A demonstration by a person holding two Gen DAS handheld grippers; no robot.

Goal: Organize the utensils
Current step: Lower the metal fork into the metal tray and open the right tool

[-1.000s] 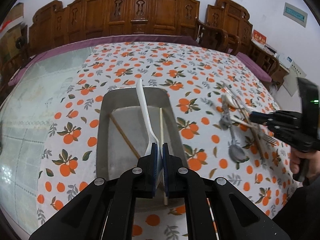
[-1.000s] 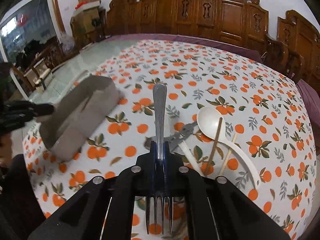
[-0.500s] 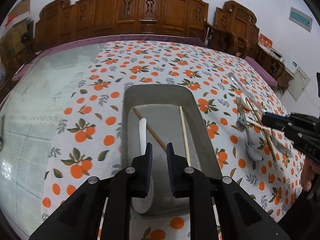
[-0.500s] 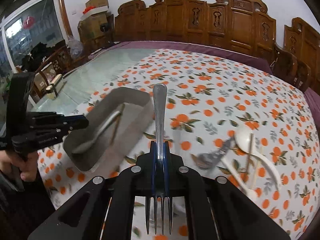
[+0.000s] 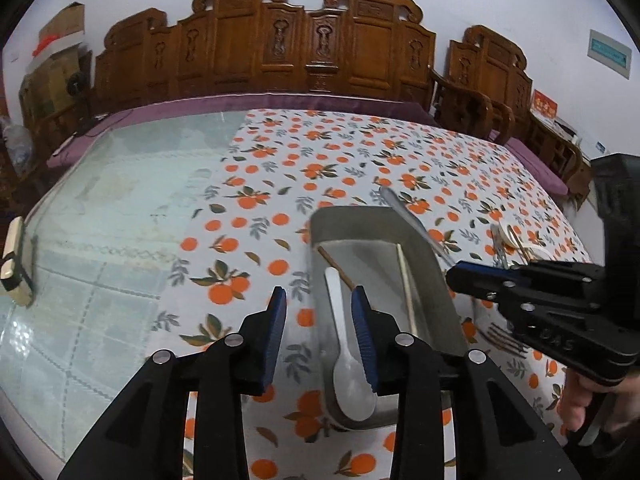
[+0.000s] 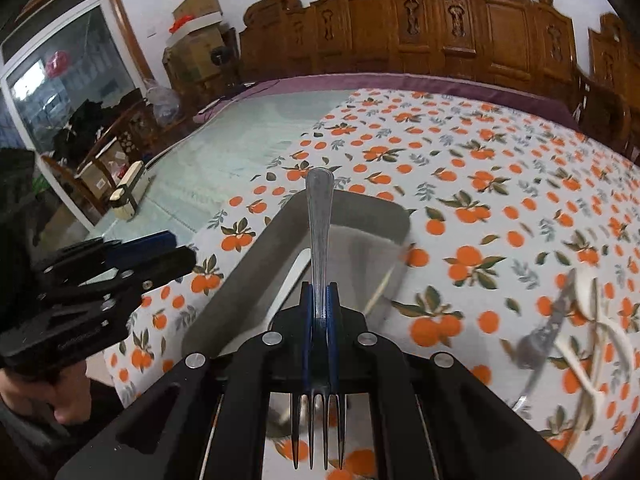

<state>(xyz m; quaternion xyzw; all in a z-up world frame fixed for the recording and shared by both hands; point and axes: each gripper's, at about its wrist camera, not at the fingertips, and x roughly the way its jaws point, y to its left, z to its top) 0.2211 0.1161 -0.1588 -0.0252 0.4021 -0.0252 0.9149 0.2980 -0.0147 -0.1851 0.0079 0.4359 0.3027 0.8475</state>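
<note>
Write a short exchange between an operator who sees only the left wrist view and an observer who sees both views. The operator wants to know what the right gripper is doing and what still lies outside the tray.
Operator: In my view the right gripper shows side-on beside the tray. Is it holding anything?
Observer: Yes. Its pads are shut on a metal fork, with the tines pointing back at the camera and the handle out over the tray.
Operator: What lies on the cloth behind that gripper?
Observer: A metal spoon and a white spoon lie together to the right of the tray. They are too blurred to count anything else there.
</note>
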